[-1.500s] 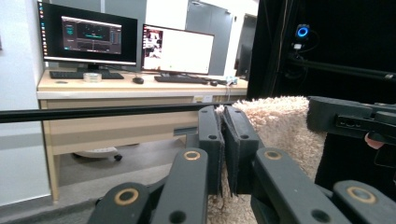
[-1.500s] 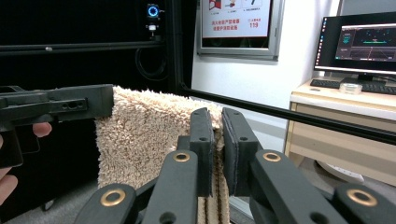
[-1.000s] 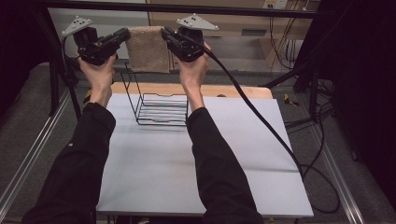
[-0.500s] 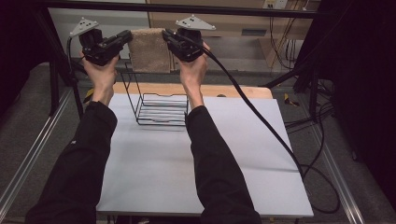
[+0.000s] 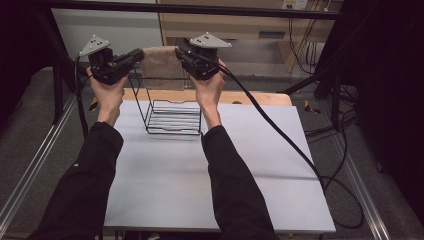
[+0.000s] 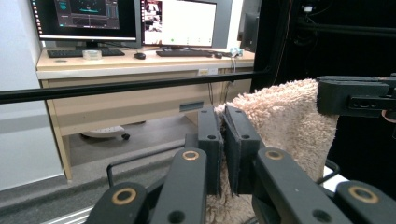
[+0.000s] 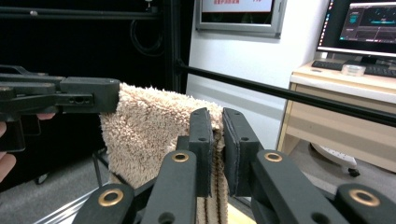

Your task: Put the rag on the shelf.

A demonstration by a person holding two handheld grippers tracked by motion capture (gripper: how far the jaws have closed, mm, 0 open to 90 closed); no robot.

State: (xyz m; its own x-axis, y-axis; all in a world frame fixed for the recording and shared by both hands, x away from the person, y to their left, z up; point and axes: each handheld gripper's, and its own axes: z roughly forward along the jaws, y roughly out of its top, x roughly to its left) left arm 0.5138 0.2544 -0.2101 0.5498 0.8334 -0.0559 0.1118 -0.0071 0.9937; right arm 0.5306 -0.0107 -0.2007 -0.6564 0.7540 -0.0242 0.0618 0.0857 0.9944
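Note:
A beige fluffy towel hangs stretched between my two grippers, above a black wire rack at the far side of the white table. My left gripper is shut on the towel's left top corner; in the left gripper view its jaws pinch the pile of the towel. My right gripper is shut on the right top corner, where the towel folds between its jaws. The towel's lower edge hangs just above the rack's top wires.
A wooden strip lies along the table's far edge. A thick black cable trails from the right gripper across the table's right side. A black frame bar crosses overhead. A desk with monitors stands beyond.
Both hands have come down a little with the towel held between them, bringing it closer to the wire rack.

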